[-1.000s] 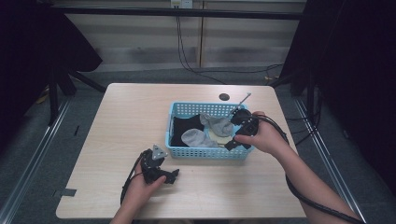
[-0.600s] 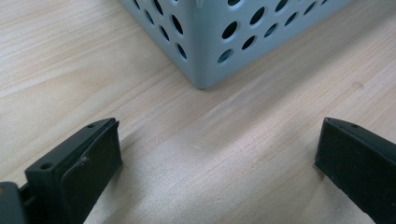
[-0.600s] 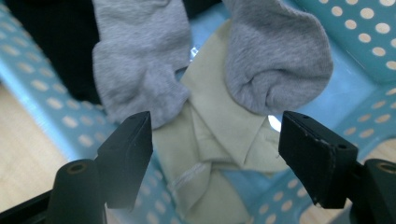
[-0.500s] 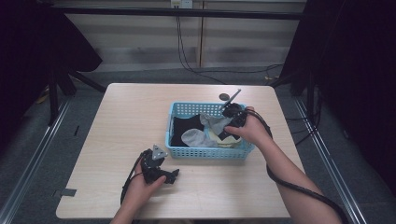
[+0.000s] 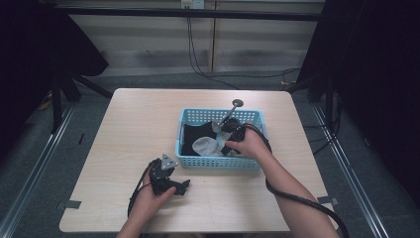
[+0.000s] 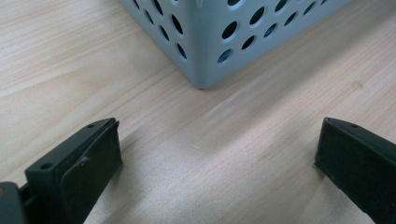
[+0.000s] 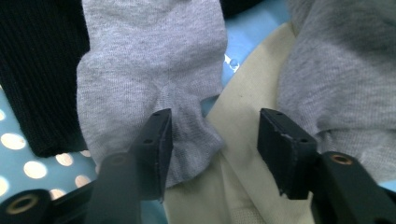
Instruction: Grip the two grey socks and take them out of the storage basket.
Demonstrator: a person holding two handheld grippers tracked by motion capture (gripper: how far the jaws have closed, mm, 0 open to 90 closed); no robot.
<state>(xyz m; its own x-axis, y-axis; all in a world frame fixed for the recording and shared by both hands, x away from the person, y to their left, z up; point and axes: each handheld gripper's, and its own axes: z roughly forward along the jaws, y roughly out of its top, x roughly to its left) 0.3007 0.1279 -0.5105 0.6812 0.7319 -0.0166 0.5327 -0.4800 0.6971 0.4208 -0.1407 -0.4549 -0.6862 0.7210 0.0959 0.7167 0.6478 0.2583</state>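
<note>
Pale wood tabletop carries a blue basket [image 5: 218, 161] right of centre, where the right gripper [image 7: 212, 135], jaws just closing and half apart, straddles a grey sock's [image 7: 149, 70] edge lying lengthwise away from it. Close up, a cream cloth [image 7: 243, 116] and black garment [image 7: 39, 70] flank the sock. Near-left, the left gripper [image 5: 166, 178] rests wide, empty, by the basket's corner.

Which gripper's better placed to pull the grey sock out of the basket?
Right. The right gripper is down in the blue basket, jaws closing around the grey sock. The left gripper rests open on the table, outside the basket.
</note>
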